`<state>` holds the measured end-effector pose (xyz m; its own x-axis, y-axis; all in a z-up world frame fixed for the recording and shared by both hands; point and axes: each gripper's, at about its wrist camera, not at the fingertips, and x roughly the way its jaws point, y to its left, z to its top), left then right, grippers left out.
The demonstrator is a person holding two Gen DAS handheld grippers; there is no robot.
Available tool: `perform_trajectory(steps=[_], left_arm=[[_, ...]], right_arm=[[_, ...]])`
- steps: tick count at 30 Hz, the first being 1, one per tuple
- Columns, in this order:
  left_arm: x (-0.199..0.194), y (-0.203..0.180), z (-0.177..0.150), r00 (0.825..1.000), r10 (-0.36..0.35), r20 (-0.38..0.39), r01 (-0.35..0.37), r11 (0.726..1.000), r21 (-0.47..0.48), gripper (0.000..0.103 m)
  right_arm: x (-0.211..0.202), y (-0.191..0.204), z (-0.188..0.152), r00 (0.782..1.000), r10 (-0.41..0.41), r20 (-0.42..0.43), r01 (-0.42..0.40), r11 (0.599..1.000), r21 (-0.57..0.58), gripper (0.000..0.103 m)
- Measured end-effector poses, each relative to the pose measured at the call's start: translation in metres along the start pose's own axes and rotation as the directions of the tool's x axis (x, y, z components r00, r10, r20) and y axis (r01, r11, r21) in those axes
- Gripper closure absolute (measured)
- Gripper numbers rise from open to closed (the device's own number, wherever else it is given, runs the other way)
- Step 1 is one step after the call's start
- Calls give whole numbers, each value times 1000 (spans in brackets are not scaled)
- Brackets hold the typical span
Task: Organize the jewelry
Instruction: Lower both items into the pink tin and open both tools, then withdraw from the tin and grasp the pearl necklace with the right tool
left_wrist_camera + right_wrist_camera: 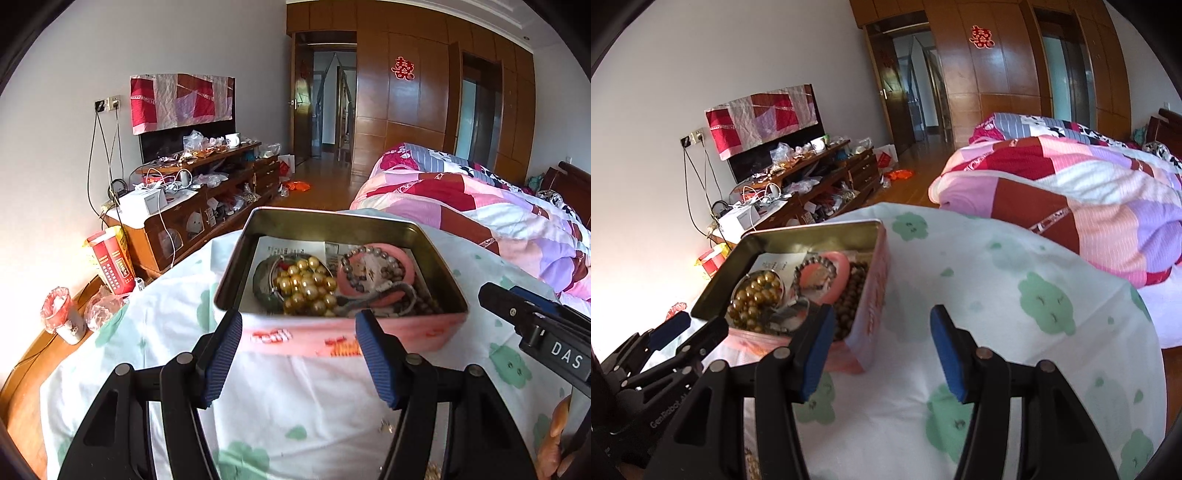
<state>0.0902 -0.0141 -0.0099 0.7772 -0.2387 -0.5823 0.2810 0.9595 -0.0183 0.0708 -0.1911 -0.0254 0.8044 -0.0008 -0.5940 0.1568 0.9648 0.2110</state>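
An open pink tin box (pixel 436 334) stands on a white cloth with green prints (pixel 295 398). It holds a gold bead string (pixel 308 286), a grey bead bracelet (pixel 369 254) on a pink ring, a green bangle (pixel 263 286) and dark brown beads (pixel 853 295). My left gripper (pixel 299 347) is open and empty, just in front of the tin's near wall. My right gripper (pixel 882 350) is open and empty, to the right of the tin (pixel 871 306). A small trinket (pixel 386 426) lies on the cloth by the left gripper's right finger.
A bed with a patchwork quilt (pixel 480 206) lies to the right. A cluttered wooden TV cabinet (pixel 207 192) runs along the left wall. A red box (pixel 112 264) and a small bin (pixel 62 314) stand at the left. The right gripper body (pixel 546 332) shows at the right edge.
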Motion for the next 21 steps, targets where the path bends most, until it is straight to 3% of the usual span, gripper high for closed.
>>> perform_trajectory(steps=[21], left_arm=[[-36,2,-26,999,1,-36,-3,998,-59,38]], right_arm=[[-28,-3,-29,999,2,-33,-2,1000,-6,46]])
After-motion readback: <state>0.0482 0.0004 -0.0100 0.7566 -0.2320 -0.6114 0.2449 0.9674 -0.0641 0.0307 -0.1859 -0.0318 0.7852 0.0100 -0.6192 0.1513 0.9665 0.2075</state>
